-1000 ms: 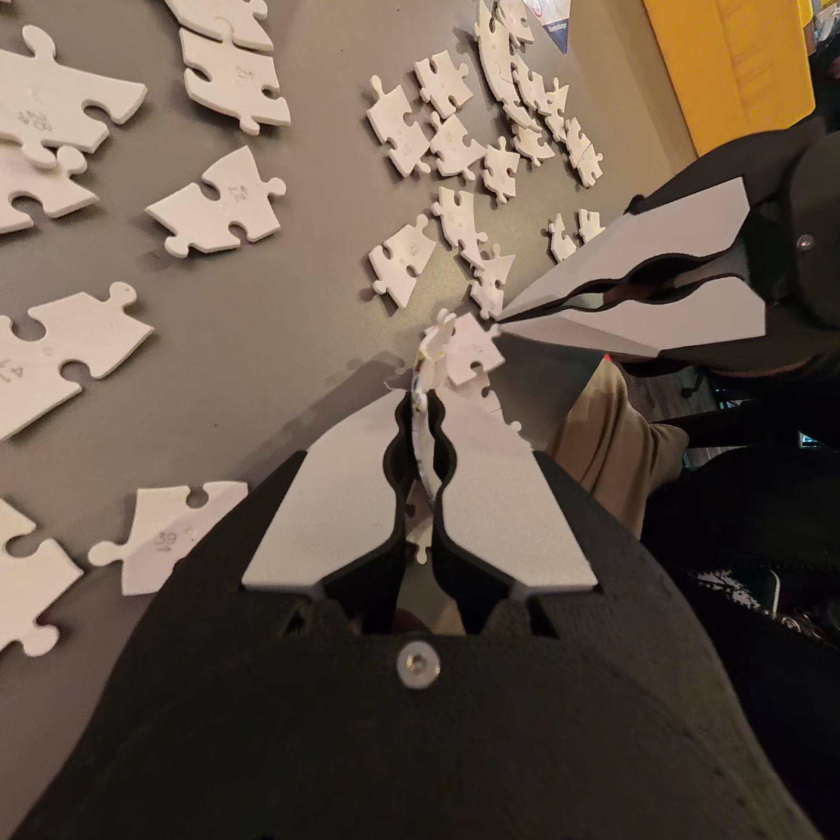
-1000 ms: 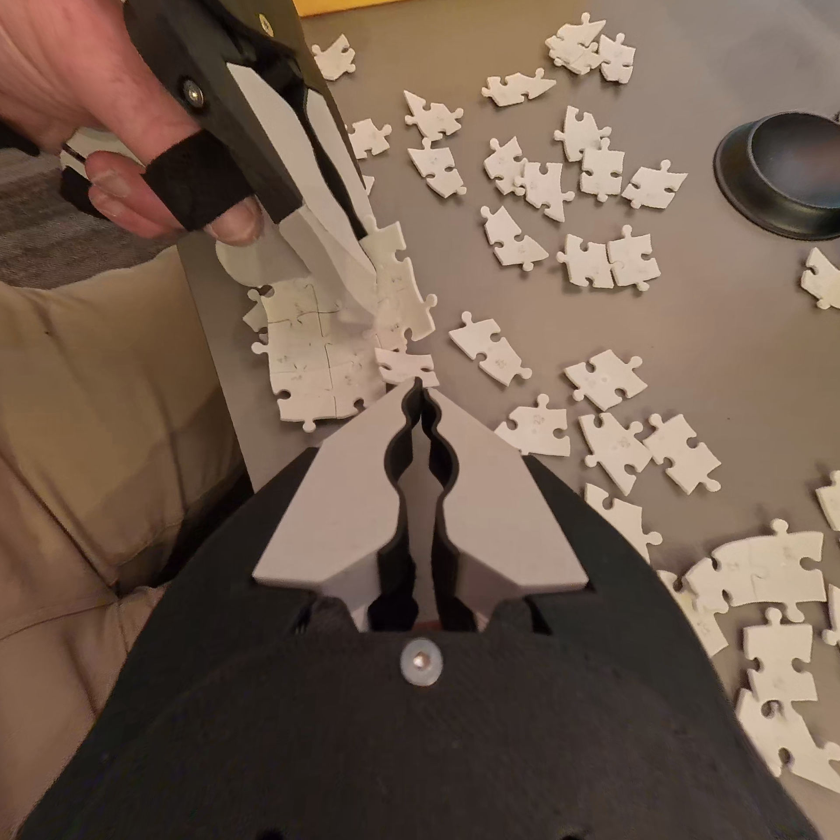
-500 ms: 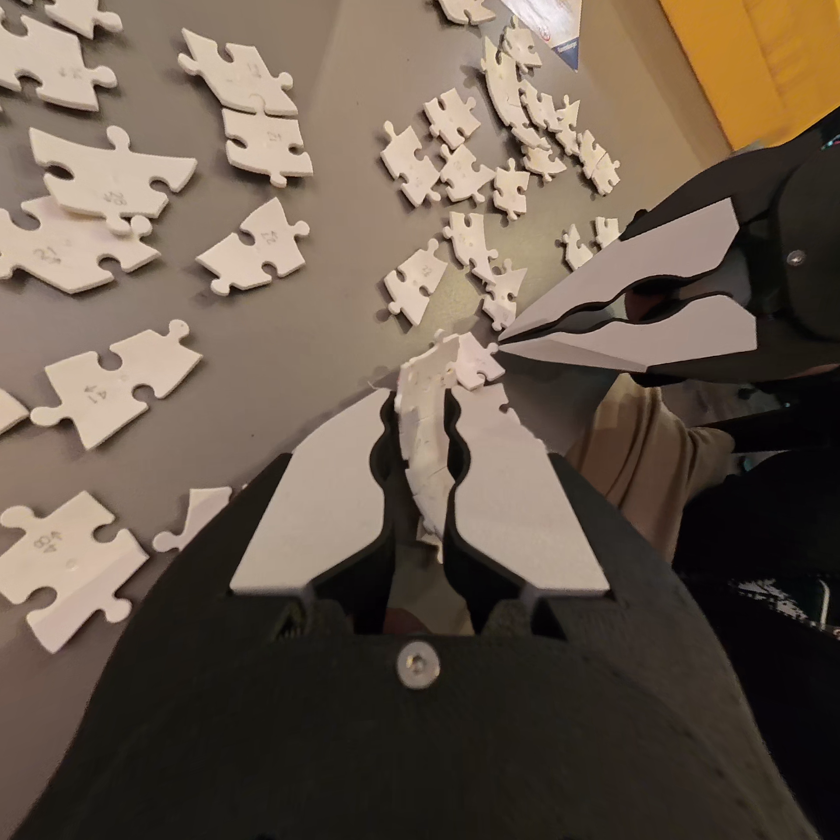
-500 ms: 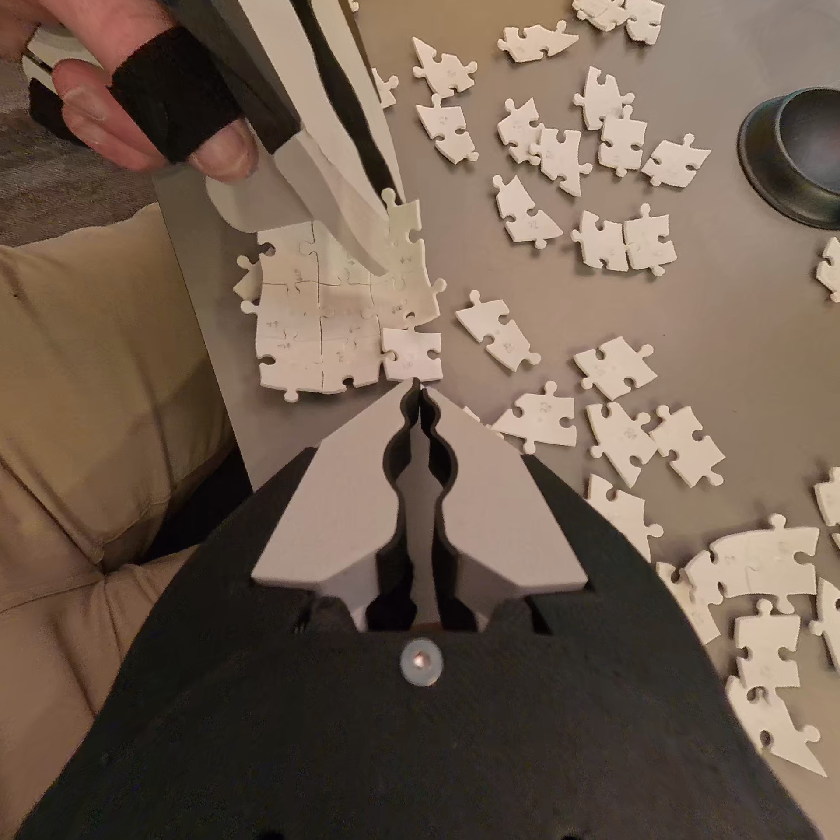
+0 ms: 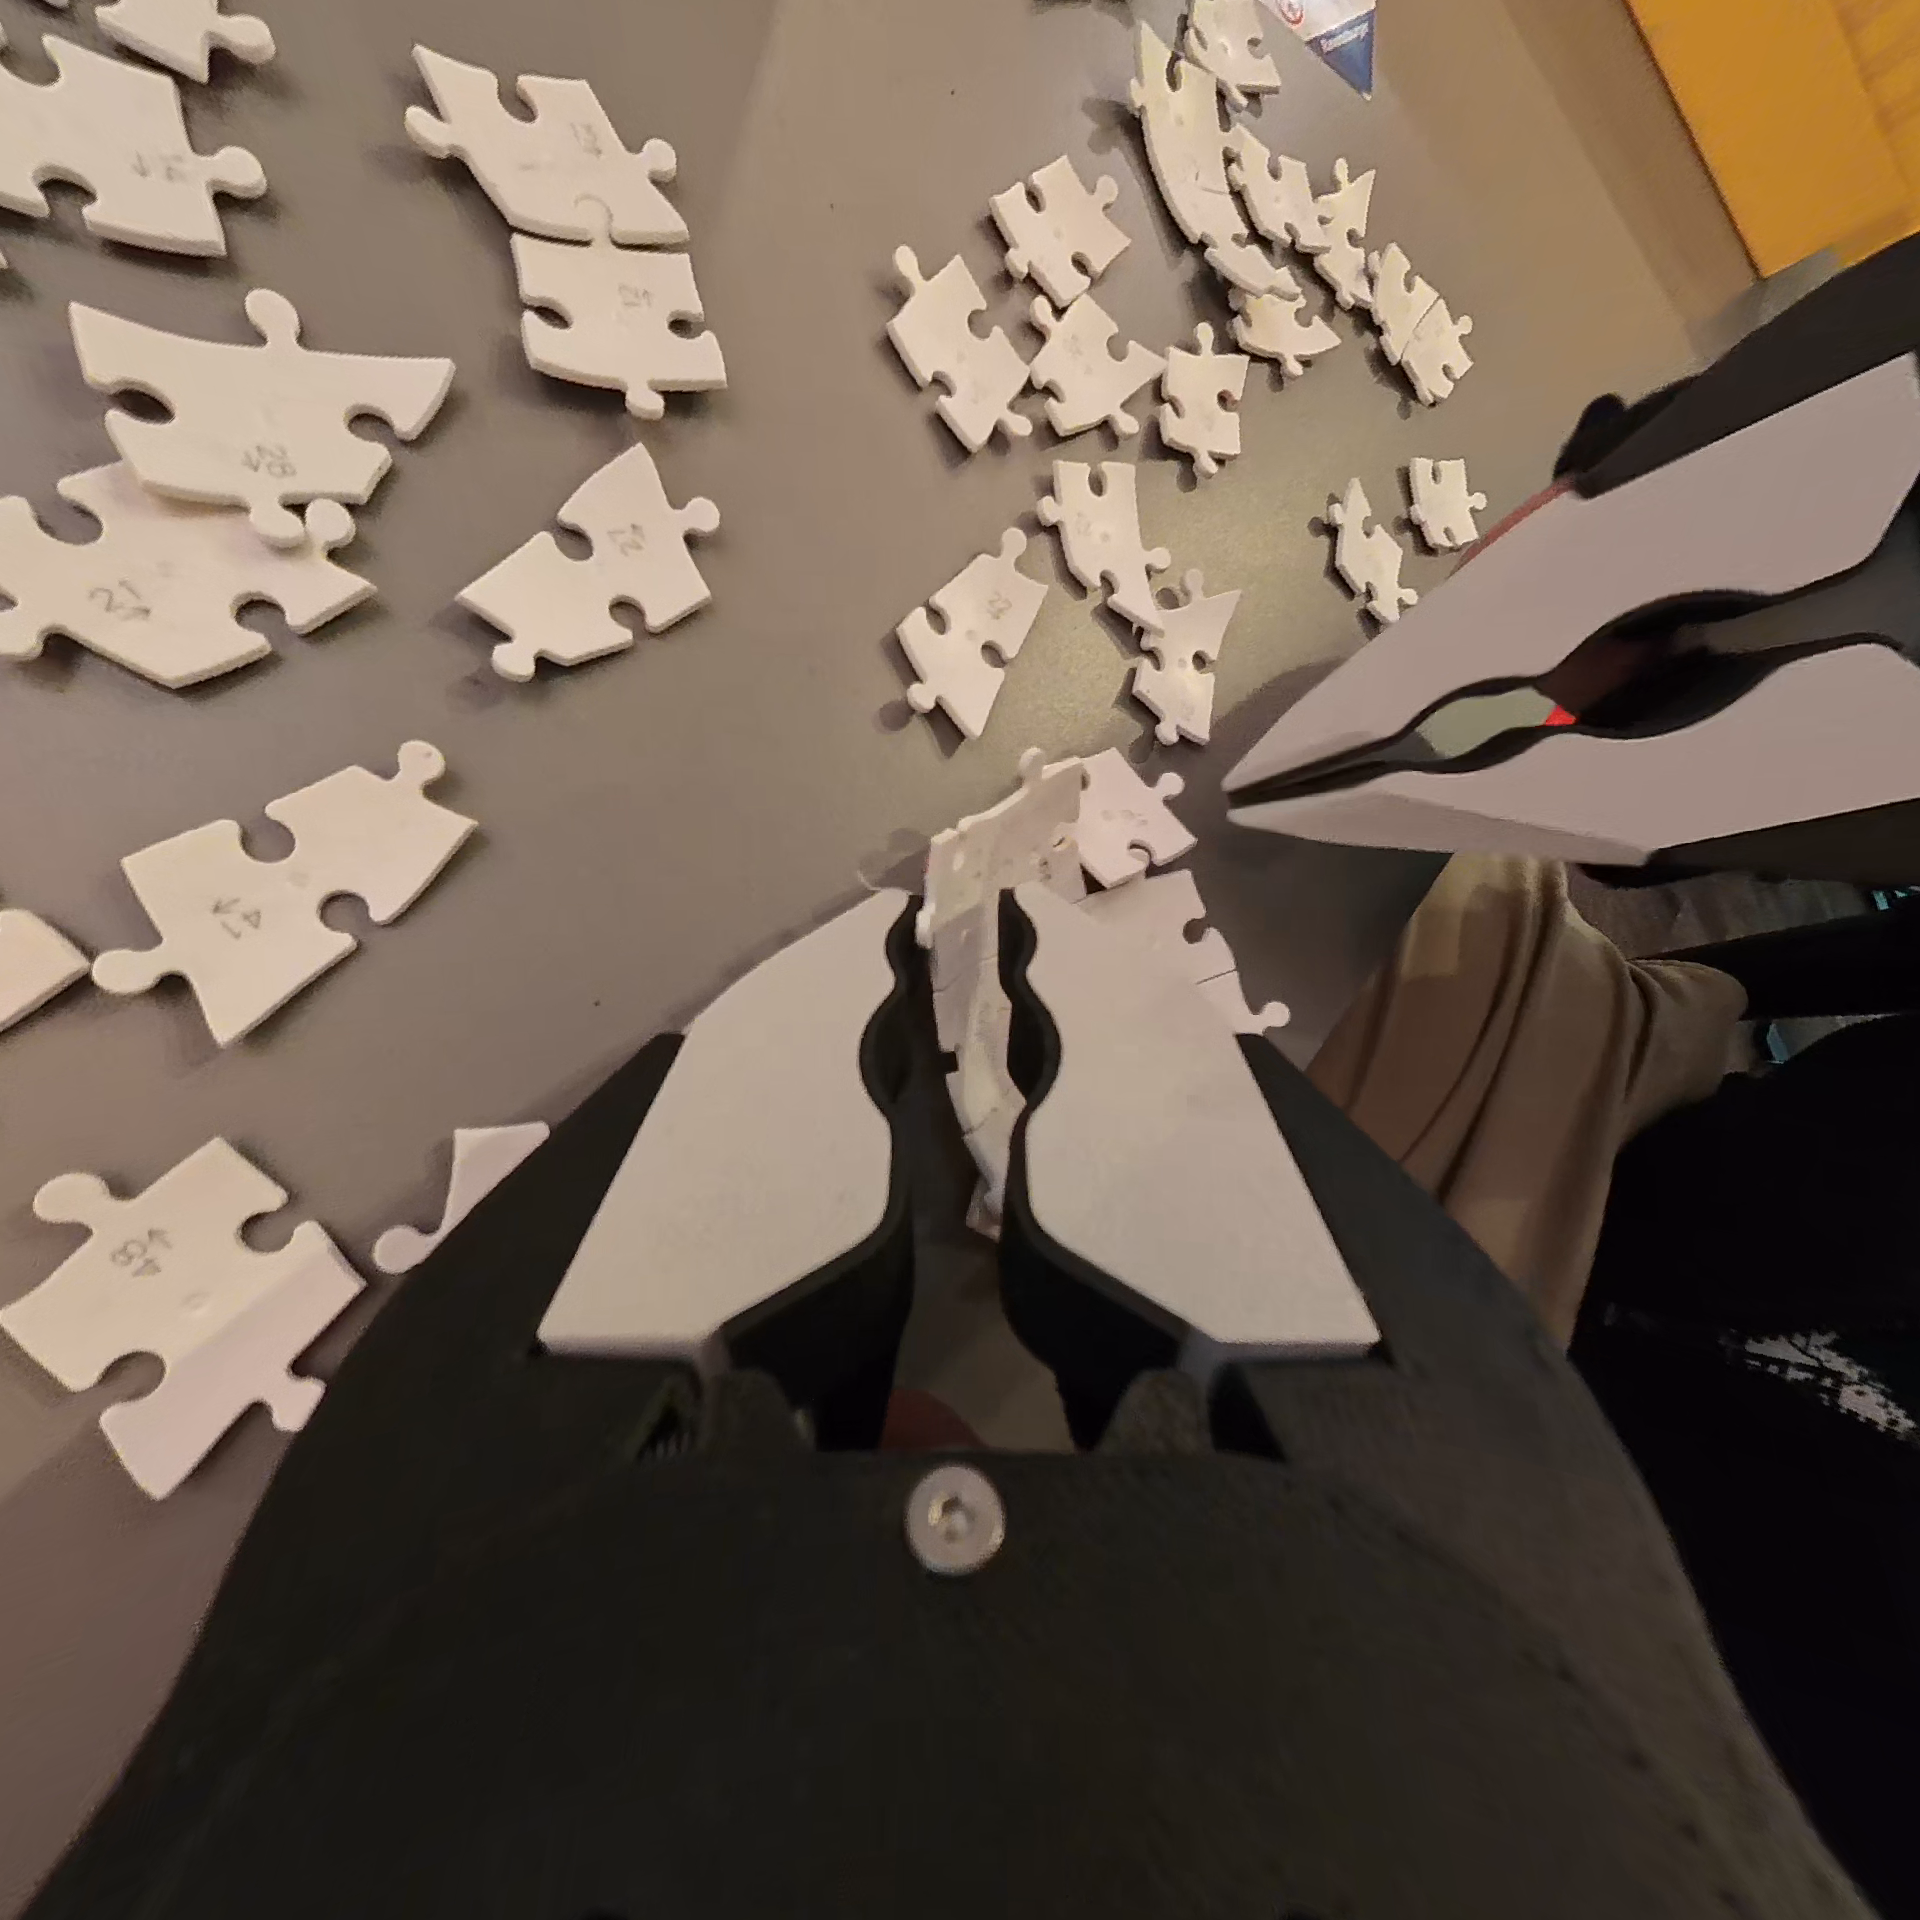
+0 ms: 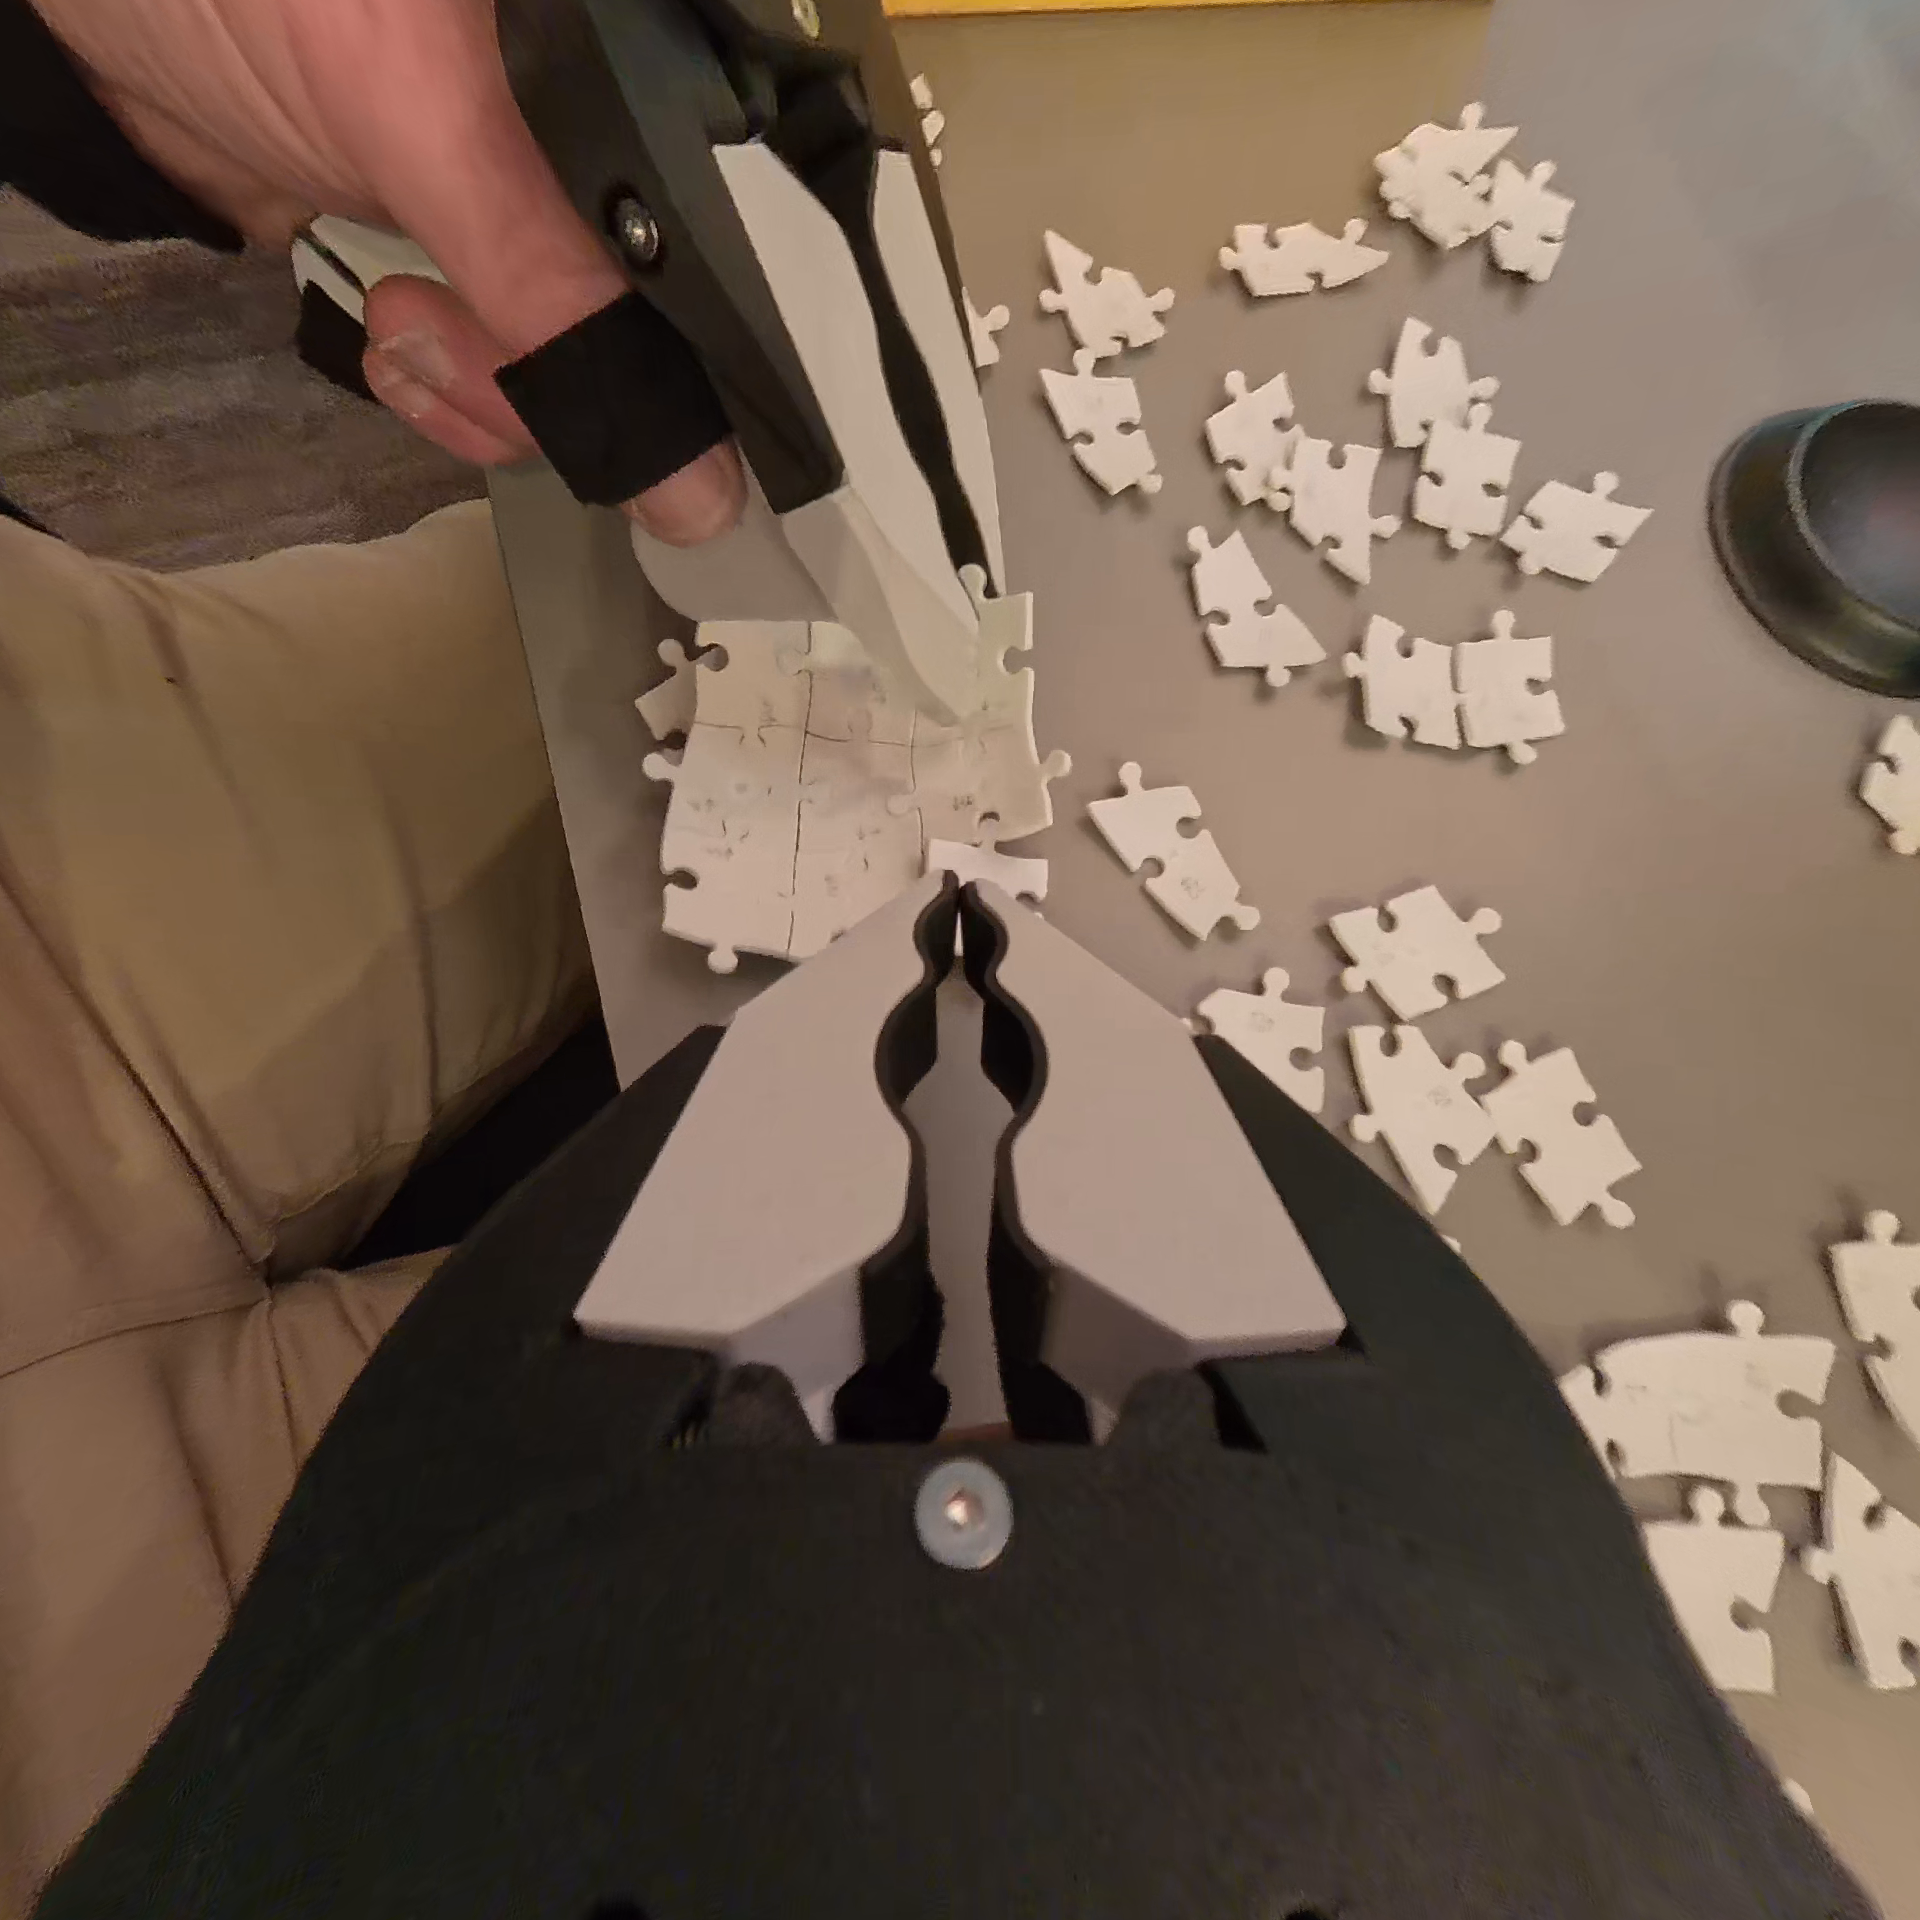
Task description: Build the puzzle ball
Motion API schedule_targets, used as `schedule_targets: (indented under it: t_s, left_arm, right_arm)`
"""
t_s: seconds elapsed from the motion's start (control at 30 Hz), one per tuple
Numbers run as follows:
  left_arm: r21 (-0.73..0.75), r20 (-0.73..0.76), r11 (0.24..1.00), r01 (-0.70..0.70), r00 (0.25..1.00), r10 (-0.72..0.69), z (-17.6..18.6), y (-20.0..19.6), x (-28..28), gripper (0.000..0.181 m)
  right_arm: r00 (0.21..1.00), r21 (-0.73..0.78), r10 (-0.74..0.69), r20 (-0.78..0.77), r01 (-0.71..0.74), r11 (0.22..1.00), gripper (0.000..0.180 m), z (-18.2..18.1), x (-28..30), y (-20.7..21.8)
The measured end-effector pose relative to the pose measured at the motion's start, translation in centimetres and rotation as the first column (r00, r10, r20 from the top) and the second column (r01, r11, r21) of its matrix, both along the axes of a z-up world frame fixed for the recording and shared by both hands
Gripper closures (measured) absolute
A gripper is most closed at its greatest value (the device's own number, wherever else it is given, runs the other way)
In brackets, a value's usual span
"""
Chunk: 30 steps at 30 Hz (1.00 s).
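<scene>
**Patch held at table edge, right fingers closing in on its loose piece**

Left fingers (image 5: 961, 914): clamped narrow on the patch (image 6: 831, 790), gripping its far corner. Patch is a joined sheet of white pieces, roughly three by three, slightly curved, one side overhanging the table (image 6: 1299, 156) edge toward the person's lap. In the left wrist view it shows edge-on between the fingers, running away from the camera.

Right fingers (image 6: 958, 894): tips together, nothing between them. They point at the patch's near edge, just short of a single piece (image 6: 987, 868) lying against the patch's near right corner. Whether that piece is locked in or only beside it, cannot tell.

Judgement: right gripper is the nearer one to that piece; seating it means pressing along the patch's near edge while the left steadies.

Beyond the patch: loose pieces (image 6: 1413, 951) scattered to its right, all white backs up, faint marks. Black stand (image 6: 1829, 540) farther right.
</scene>
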<state>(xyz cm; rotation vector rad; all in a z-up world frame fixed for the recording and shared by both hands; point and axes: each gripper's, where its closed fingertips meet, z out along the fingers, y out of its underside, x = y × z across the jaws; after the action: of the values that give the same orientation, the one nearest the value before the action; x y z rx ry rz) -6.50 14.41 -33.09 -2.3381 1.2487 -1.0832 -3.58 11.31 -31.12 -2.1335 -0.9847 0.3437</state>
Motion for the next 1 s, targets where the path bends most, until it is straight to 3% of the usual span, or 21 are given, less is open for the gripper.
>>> schedule_targets:
  t_s: [0.57, 1.0]
  left_arm:
    - [-0.015, -0.008, 1.0, -0.002, 1.0, 0.002, -0.3, 0.0, -0.1, 0.168]
    - [-0.002, -0.016, 1.0, -0.001, 1.0, 0.001, -0.4, -0.1, 0.1, 0.172]
  right_arm:
    - [0.998, -0.091, 0.047, 0.045, -0.043, 0.995, 0.18, -2.4, -1.2, 0.3]
    - [0.999, -0.098, -0.006, -0.038, 0.002, 0.995, 0.179, -0.9, 0.1, 0.6]
